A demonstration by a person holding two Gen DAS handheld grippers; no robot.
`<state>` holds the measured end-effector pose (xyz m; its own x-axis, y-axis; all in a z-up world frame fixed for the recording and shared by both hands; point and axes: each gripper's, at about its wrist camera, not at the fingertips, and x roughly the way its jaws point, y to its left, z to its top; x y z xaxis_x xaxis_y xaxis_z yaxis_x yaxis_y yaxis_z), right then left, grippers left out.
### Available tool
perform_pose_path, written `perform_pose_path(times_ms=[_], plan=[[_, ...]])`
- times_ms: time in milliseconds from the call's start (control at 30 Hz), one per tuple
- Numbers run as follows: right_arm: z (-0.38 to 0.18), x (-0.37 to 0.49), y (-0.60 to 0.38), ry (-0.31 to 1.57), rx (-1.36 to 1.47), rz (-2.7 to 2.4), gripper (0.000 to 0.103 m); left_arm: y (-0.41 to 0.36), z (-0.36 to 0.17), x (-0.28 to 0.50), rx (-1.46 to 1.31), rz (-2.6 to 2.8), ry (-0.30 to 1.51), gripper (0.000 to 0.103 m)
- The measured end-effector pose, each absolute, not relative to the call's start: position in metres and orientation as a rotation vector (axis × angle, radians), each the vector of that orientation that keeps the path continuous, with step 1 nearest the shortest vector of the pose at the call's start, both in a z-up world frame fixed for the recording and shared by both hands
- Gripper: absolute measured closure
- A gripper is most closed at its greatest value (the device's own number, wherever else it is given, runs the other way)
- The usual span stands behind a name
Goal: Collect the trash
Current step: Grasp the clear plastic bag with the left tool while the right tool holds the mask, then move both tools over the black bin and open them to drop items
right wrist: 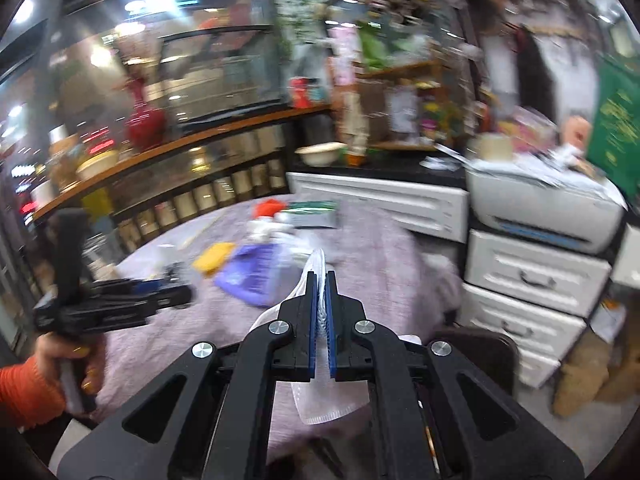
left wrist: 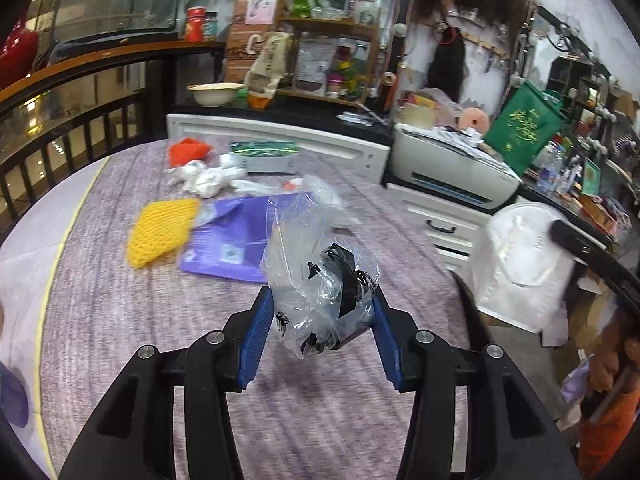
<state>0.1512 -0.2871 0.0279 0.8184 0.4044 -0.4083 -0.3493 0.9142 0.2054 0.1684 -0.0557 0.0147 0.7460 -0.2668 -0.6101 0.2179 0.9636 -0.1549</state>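
Observation:
My left gripper (left wrist: 322,304) is shut on a crumpled clear plastic bag (left wrist: 316,276) with black print, held above the purple tablecloth (left wrist: 120,320). My right gripper (right wrist: 322,280) is shut on the rim of a white trash bag (right wrist: 316,400) that hangs below it; this bag shows open at the right in the left wrist view (left wrist: 520,256). More trash lies on the table: a yellow foam net (left wrist: 160,232), a purple mailer (left wrist: 232,240), white crumpled paper (left wrist: 204,180), an orange net (left wrist: 188,152) and a green-topped packet (left wrist: 264,156). The left gripper also shows in the right wrist view (right wrist: 176,292).
White drawers (right wrist: 532,280) and a printer (left wrist: 452,168) stand right of the table. A cluttered black counter (left wrist: 280,108) with a cream bowl (left wrist: 216,94) is behind. A dark wooden railing (left wrist: 60,120) runs along the left. A green bag (left wrist: 524,128) stands far right.

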Motion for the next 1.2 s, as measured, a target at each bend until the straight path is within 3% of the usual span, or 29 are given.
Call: perform_pose_path(times_ms=[267, 667, 767, 867, 1200], plan=[[-0.033, 0.197, -0.357, 0.619, 0.283, 0.206, 0.098, -0.116, 0.020, 0.162, -0.041, -0.387, 0.658, 0.055], [-0.133, 0.238, -0.382, 0.798, 0.371, 0.088, 0.097, -0.174, 0.005, 0.165, 0.003, -0.485, 0.703, 0.055], [-0.156, 0.242, -0.385, 0.847, 0.368, 0.042, 0.084, -0.184, 0.002, 0.164, 0.012, -0.499, 0.716, 0.055], [-0.165, 0.232, -0.391, 0.843, 0.396, 0.016, 0.044, -0.193, -0.002, 0.164, 0.019, -0.511, 0.728, 0.055], [-0.146, 0.191, -0.420, 0.784, 0.378, -0.097, 0.038, -0.229, -0.021, 0.169, 0.050, -0.563, 0.799, 0.055]])
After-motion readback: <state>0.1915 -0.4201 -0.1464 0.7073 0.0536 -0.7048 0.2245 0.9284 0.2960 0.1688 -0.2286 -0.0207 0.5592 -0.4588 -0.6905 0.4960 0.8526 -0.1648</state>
